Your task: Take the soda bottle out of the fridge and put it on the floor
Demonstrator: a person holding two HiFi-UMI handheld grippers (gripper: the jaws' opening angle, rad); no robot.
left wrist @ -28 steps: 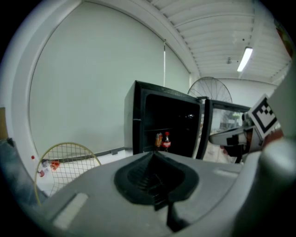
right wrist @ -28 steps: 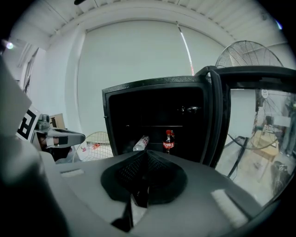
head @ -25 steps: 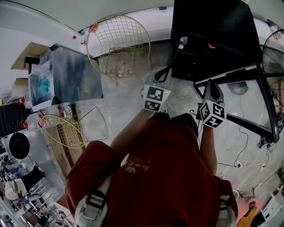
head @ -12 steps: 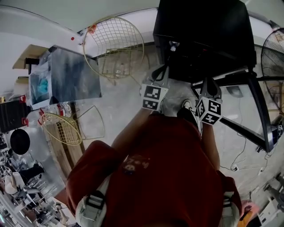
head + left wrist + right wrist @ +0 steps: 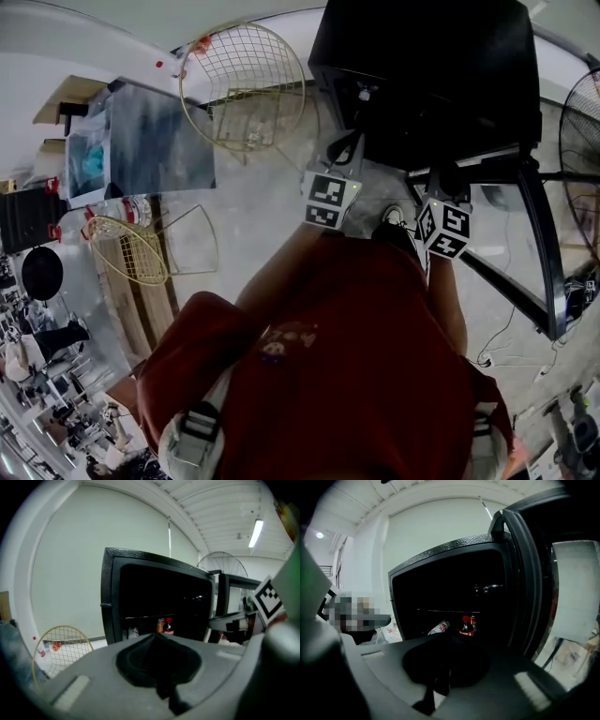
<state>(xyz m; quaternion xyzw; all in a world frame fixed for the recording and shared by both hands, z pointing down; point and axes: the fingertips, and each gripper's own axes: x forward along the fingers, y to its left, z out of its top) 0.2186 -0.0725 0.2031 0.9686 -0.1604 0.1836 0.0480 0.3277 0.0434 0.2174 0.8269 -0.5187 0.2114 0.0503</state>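
Left tool [image 5: 157,637], right tool [image 5: 451,639] closer to fridge [image 5: 422,75]; soda bottle [image 5: 467,626] partly hidden

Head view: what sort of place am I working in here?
Probably a workshop or lab space, not a home kitchen: the black fridge stands open on a bare pale floor, with gold wire-mesh hoops and a big fan beside it.

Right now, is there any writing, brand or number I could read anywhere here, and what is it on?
No text here can be read with certainty.
Soda bottle in the fridge: red label, print too small to read.
White container lying beside it: red print, blurred.
Red shirt: chest print, blurred.
Marker cubes: black-and-white square patterns, no words.
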